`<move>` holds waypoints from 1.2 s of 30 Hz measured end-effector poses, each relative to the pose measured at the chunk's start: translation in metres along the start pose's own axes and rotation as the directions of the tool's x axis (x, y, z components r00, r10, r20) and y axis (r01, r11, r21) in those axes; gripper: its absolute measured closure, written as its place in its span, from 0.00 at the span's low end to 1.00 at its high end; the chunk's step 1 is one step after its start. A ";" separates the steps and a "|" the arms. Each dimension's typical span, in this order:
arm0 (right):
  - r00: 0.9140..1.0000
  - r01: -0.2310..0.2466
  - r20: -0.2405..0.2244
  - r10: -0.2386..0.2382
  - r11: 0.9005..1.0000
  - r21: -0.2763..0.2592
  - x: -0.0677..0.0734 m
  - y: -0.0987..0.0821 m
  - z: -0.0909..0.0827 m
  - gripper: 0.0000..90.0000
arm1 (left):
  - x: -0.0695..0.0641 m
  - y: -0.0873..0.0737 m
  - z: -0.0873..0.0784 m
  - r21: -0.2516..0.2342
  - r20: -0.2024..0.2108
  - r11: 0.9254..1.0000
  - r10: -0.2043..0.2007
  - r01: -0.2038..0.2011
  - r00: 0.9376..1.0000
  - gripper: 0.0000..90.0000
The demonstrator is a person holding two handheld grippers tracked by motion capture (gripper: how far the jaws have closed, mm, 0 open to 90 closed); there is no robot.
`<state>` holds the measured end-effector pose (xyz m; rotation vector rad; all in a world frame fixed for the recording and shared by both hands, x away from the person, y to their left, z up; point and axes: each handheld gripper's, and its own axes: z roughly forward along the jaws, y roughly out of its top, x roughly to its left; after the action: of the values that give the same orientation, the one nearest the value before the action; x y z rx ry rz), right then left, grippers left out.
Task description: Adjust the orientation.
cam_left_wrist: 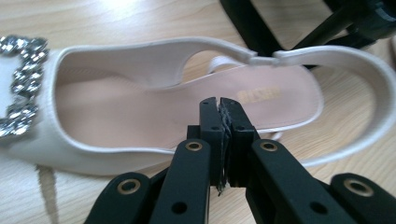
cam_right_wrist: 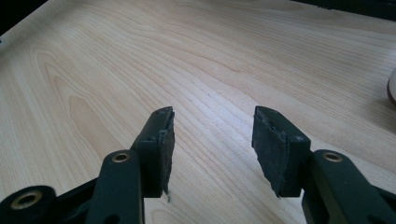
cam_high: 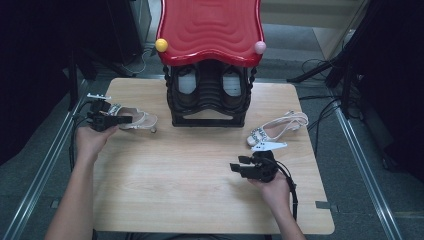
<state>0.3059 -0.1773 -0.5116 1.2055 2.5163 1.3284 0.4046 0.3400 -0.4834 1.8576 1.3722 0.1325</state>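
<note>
2 sandals: L hand-held gripper [cam_left_wrist: 219,105] clenched by one [cam_left_wrist: 154,116]; R [cam_right_wrist: 212,140] released.

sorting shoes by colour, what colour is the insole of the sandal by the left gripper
Pale pink-beige insole in a white slingback sandal; clearest in the left gripper view.

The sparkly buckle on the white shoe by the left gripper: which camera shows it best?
The left gripper view: the buckle sits large at the toe of the white shoe, each stone distinct. In the high view that shoe is small and its buckle cannot be made out. The right gripper view looks at bare table.
</note>
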 end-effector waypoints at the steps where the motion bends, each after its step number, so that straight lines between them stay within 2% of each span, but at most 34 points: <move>1: 1.000 -0.001 -0.001 0.001 1.000 -0.001 0.000 0.000 0.000 0.55 | -0.003 0.002 0.000 0.000 0.002 1.000 0.006 -0.006 1.000 0.98; 6: 1.000 -0.003 0.002 0.003 1.000 0.001 0.000 -0.001 -0.001 0.55 | -0.018 0.007 0.004 0.006 0.010 0.999 0.045 -0.045 0.999 0.98; 9: 1.000 -0.002 0.001 0.002 1.000 0.000 0.000 -0.002 -0.001 0.55 | -0.024 0.008 0.006 0.006 0.029 0.999 0.050 -0.050 0.998 0.98; 11: 1.000 -0.001 0.001 0.001 1.000 0.003 -0.001 -0.002 0.000 0.55 | -0.026 0.008 0.007 0.011 0.051 0.999 0.049 -0.049 0.998 0.98; 18: 1.000 0.012 -0.010 -0.011 1.000 0.015 0.001 0.002 0.005 0.55 | -0.025 -0.001 0.006 0.035 0.037 0.998 0.044 -0.045 0.998 0.98; 24: 0.999 0.030 -0.026 -0.029 0.999 0.018 0.003 0.006 0.013 0.55 | -0.021 -0.009 -0.002 0.031 0.017 0.999 0.031 -0.031 0.999 0.98; 28: 0.999 0.036 -0.041 -0.036 0.999 0.018 0.004 0.010 0.018 0.55 | -0.018 -0.015 -0.007 0.044 -0.049 0.998 0.037 -0.035 0.998 0.99; 32: 0.998 0.043 -0.045 -0.042 0.999 0.026 0.005 0.013 0.020 0.55 | -0.014 -0.017 -0.012 0.039 -0.064 0.999 0.025 -0.022 0.998 0.99; 33: 0.998 0.046 -0.047 -0.044 0.998 0.032 0.006 0.014 0.023 0.55 | -0.011 -0.019 -0.015 0.041 -0.086 0.999 0.022 -0.018 0.996 0.99; 36: 0.997 0.052 -0.052 -0.049 0.998 0.041 0.007 0.014 0.025 0.55 | -0.008 -0.020 -0.018 0.044 -0.106 0.999 0.017 -0.012 0.994 0.99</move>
<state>0.3193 -0.1507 -0.5152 1.1213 2.6037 1.3181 0.3773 0.3445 -0.4816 1.9205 1.4440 0.2132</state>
